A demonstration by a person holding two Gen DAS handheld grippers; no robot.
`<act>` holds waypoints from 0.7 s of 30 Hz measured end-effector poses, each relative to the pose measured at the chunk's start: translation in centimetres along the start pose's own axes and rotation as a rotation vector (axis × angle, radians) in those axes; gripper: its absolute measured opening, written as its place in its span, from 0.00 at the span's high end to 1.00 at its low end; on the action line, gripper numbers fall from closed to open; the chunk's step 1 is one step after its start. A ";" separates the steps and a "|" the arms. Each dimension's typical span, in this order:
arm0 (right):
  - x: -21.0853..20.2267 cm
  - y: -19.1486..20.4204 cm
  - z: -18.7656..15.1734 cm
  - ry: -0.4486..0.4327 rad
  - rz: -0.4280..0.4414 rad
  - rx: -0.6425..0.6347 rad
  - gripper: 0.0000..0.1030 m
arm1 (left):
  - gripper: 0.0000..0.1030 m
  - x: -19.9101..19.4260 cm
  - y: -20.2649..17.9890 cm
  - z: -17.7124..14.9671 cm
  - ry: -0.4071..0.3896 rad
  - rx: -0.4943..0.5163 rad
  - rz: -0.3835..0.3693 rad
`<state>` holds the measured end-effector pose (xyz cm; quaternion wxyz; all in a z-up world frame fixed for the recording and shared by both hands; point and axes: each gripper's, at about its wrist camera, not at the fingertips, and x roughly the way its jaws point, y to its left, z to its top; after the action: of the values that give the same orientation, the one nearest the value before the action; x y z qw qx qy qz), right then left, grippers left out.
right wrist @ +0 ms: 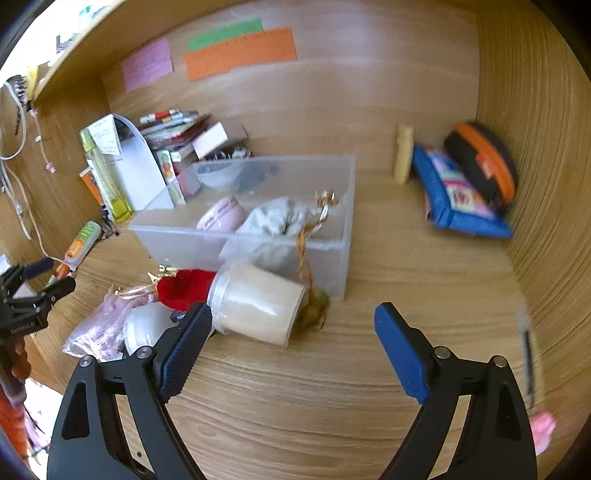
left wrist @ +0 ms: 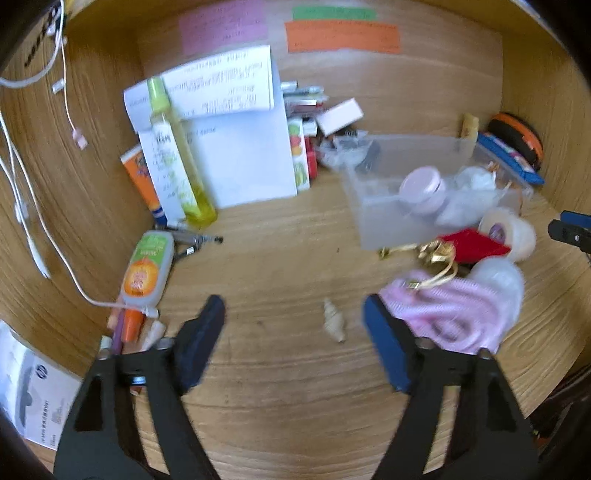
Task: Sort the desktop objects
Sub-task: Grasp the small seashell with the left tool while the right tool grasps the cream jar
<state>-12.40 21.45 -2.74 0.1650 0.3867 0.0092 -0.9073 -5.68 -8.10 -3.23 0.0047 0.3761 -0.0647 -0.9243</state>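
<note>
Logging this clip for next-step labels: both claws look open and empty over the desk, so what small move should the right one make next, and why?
Probably ease the right claw forward and slightly left to straddle the cream jar lying on its side beside the clear bin. The jaws stand wide and hold nothing, the jar is the nearest loose item, and the bin already holds a pink jar.

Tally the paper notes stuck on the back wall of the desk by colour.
Pink note: 1
Green note: 1
Orange note: 1
Total: 3
</note>
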 end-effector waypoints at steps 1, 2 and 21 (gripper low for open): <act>0.8 0.2 -0.1 0.022 -0.001 0.008 0.14 | 0.34 0.4 0.2 -0.3 0.012 -0.006 -0.013; 1.3 0.3 -0.2 0.034 0.000 0.012 0.14 | 0.37 0.6 0.2 -0.5 0.016 -0.008 -0.019; 6.3 3.6 0.2 0.111 -0.046 -0.003 0.17 | 0.63 5.8 -0.9 -1.2 0.124 0.039 -0.113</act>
<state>-15.51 16.17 -6.63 0.1441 0.4358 0.0285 -0.8880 -8.98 -7.65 -8.26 -0.0507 0.4358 -0.0611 -0.8965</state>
